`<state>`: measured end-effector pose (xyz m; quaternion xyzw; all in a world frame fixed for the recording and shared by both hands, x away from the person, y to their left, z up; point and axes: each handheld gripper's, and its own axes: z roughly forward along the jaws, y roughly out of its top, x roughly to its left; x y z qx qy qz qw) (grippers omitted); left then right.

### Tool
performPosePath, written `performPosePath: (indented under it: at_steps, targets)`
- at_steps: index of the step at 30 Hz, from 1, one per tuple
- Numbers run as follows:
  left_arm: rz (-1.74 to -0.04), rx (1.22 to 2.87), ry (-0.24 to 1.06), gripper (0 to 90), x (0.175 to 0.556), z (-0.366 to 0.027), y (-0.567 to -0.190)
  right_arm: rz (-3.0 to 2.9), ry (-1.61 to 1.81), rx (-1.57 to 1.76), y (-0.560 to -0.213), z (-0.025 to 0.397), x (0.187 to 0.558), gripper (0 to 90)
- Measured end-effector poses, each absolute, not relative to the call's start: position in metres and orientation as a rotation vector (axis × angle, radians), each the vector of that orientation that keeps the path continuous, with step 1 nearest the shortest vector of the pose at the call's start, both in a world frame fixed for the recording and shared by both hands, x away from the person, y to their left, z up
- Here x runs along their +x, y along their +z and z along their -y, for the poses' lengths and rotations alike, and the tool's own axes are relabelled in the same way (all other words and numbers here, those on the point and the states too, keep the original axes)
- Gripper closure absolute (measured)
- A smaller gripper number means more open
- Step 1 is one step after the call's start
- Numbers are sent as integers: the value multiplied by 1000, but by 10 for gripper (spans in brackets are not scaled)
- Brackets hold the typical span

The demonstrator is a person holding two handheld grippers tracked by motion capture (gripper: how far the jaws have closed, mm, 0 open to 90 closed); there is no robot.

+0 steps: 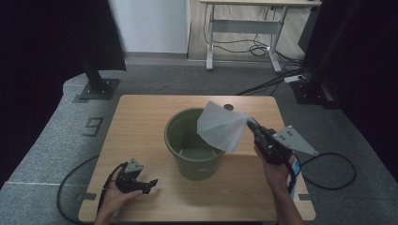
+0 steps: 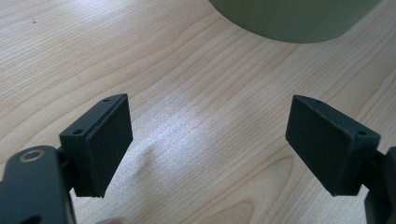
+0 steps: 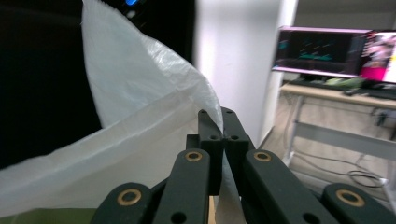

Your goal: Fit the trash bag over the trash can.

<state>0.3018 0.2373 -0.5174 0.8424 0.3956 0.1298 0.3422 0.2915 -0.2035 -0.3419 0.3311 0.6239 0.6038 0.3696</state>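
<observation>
White plastic bag is held pinched in the closed fingers of the right gripper, lifted over the right rim of the green bucket. Bucket judged not yet lined. Left gripper is rested on the near-left bench, fingers spread, nothing held

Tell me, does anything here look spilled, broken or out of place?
Nothing stands out. The green bucket stands upright on the table, the right gripper pinches a white plastic bag above it, and the left gripper hangs open.

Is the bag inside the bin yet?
No. The right gripper holds the bag fanned out above the bin rim.
</observation>
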Motion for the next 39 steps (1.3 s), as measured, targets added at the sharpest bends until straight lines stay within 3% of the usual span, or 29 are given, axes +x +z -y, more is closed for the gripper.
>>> performPosePath:
  at_steps: [7,18,21,25,29,33,39]
  targets:
    - [-1036,2185,339,149,302,-239,-518,-1811,1592,796,-374,163,295,887]
    - [-1047,2182,341,149,302,-239,-517,-1973,1617,794,-395,148,291,872]
    - [-1050,2179,346,149,301,-240,-517,-1989,1612,790,-398,145,289,777]
    - [-1052,2177,346,149,302,-241,-516,-1980,1663,765,-401,148,282,574]
    - [-1057,2180,350,149,301,-241,-516,-1957,1774,779,-397,162,266,457]
    - [-1054,2168,354,148,300,-242,-513,-1937,1724,785,-404,176,248,398]
    - [-1057,2171,355,148,300,-242,-513,-1914,1644,837,-426,189,239,378]
